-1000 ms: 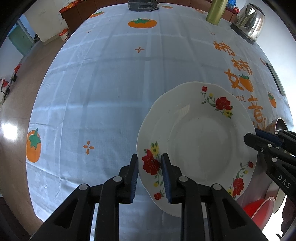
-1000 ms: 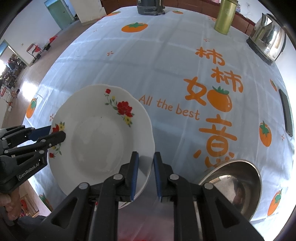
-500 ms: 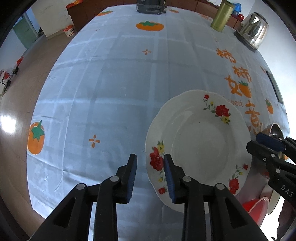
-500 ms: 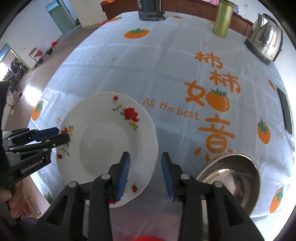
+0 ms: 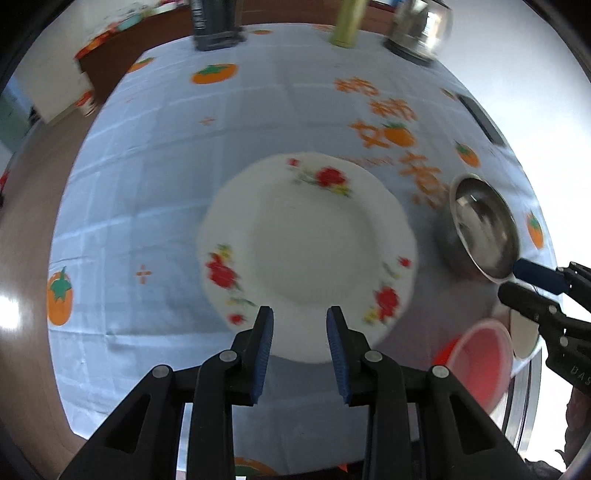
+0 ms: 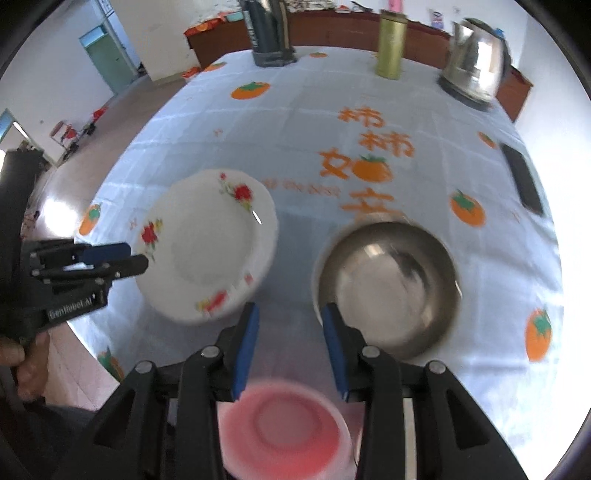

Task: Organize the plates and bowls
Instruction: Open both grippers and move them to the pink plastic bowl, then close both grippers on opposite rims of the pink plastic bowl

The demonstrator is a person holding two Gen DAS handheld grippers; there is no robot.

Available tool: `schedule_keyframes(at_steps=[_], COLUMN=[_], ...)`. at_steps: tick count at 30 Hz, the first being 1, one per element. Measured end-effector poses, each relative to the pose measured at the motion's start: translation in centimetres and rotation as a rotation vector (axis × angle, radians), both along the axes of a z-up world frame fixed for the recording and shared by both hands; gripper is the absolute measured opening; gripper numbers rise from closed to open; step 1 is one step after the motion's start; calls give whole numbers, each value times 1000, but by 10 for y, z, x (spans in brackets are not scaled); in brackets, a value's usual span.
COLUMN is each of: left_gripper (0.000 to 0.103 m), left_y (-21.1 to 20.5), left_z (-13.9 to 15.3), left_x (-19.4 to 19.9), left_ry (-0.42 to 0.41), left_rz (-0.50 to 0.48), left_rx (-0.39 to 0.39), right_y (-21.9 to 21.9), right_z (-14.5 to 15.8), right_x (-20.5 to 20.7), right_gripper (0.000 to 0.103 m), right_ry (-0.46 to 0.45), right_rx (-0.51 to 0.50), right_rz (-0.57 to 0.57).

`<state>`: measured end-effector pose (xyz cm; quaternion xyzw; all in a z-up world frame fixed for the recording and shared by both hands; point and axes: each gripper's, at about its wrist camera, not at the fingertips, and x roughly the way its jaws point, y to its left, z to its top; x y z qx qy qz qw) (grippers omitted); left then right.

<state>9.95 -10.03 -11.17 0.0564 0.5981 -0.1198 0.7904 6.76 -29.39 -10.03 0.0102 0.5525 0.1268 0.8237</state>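
Note:
A white plate with red flowers lies flat on the blue persimmon tablecloth; it also shows in the right wrist view. My left gripper is open and empty, hovering over the plate's near rim. My right gripper is open and empty, between the plate and a steel bowl. The steel bowl also shows in the left wrist view, right of the plate. A red bowl sits below the right gripper, at the table's near edge.
At the table's far end stand a steel kettle, a green-gold canister and a dark appliance. A black phone lies at the right edge. A white dish sits beside the red bowl.
Both grippers let go of the plate, opened wide and pulled back upward. The plate now rests on the cloth. The right gripper shifted right toward the steel bowl.

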Motion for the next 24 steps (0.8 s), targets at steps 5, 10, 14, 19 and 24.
schedule_keyframes(at_steps=[5, 10, 14, 19, 24], left_gripper=[33, 33, 33, 33, 33], left_y=[-23, -50, -69, -82, -88], left_z=[-4, -6, -8, -19, -30], left_x=[-12, -25, -36, -42, -47], left_ry=[25, 47, 65, 115, 166], left_rz=[-77, -176, -247, -292, -309], left_rx=[-15, -35, -50, -59, -62], right_y=[-22, -37, -43, -44, -48], right_z=[-13, -25, -30, -38, -49], right_x=[-39, -69, -86, -96, -101], right_gripper=[36, 36, 34, 31, 27], right_ry=[49, 93, 109, 136, 165], right_rx=[-5, 2, 6, 4, 5], right_rz=[-52, -94, -110, -109, -119])
